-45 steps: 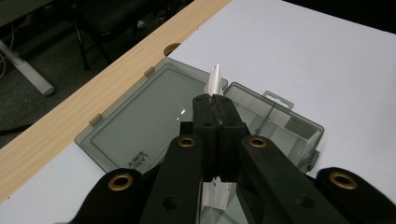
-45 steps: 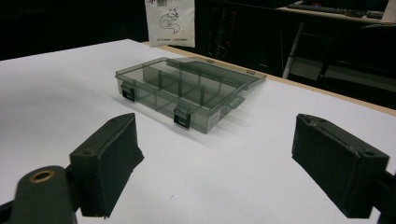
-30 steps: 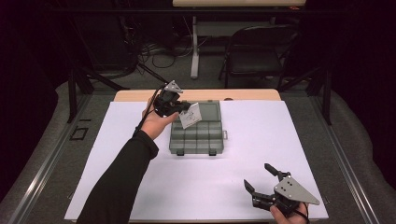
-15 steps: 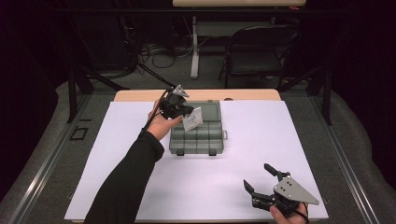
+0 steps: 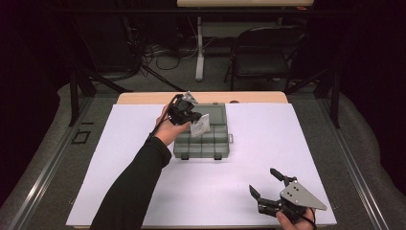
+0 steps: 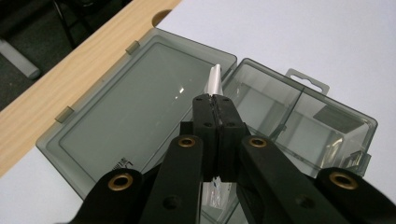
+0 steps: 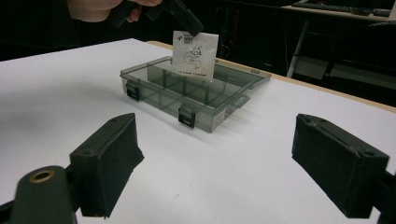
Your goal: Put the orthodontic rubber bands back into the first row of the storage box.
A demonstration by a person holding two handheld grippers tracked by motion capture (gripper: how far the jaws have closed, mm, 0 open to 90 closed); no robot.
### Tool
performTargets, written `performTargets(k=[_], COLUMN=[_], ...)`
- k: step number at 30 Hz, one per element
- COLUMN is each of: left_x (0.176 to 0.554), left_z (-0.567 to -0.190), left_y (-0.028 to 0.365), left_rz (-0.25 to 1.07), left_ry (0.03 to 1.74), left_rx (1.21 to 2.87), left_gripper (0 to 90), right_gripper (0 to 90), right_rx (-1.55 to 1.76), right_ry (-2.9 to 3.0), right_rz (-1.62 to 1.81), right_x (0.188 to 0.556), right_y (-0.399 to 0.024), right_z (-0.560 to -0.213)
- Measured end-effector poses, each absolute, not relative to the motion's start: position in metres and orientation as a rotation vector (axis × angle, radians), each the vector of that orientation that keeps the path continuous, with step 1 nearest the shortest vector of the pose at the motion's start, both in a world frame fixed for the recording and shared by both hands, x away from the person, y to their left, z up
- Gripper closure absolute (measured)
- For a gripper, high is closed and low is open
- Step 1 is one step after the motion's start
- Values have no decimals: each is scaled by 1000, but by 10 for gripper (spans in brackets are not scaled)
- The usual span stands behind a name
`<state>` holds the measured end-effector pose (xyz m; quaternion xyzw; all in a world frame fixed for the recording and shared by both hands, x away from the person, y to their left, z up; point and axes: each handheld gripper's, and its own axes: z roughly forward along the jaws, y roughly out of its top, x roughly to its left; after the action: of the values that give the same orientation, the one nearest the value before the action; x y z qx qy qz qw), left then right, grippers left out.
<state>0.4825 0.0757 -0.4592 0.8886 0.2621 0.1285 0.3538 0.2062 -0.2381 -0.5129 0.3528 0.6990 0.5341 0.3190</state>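
A smoky grey compartment box [image 5: 203, 146] lies open in the middle of the white sheet, its lid [image 5: 216, 111] folded back flat on the far side. My left gripper [image 5: 194, 117] hangs over the box's left part, shut on the top edge of a small white card [image 5: 201, 127] with a printed drawing. In the left gripper view the card [image 6: 215, 79] shows edge-on past the closed jaws, above the hinge line between the lid [image 6: 135, 112] and the compartments [image 6: 299, 116]. In the right gripper view the card [image 7: 194, 56] hangs upright just above the box [image 7: 191, 100]. My right gripper [image 5: 263, 182] stands wide open near the front right, holding nothing.
The white sheet [image 5: 119, 158] covers most of the table, with a wooden strip [image 5: 143, 98] bare along the far edge. A chair [image 5: 268, 52] and stand legs are on the floor beyond the table. The person's dark left sleeve [image 5: 129, 191] crosses the front left of the sheet.
My left gripper has sunk a little with the card, bringing it lower over the box. The right gripper has stayed where it was.
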Motion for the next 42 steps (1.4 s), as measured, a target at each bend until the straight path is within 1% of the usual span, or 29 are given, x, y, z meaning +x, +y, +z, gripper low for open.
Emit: performTargets(k=[19,27,36,40,42], left_x=[483,483,483,483,483], left_z=[-476,-479,-478,-478,-477], left_y=[71,73,75,76,77], left_rz=[293,295,300,285,271], left_ry=[688,708,717,726,738], left_rx=[2324,2314,2312,2307,2296], left_gripper=[892,859,848,820,792], right_gripper=[142,141,142,142,142], right_rx=[926,928,928,928,928], right_ry=[1845,1846,1855,1854,1855], right_rz=[1404,1404,1399,1400,1400], right_x=[206,206,206,206,206], right_y=[-238,-238,-238,-238,-238], right_z=[-513,-513,-513,-513,-513])
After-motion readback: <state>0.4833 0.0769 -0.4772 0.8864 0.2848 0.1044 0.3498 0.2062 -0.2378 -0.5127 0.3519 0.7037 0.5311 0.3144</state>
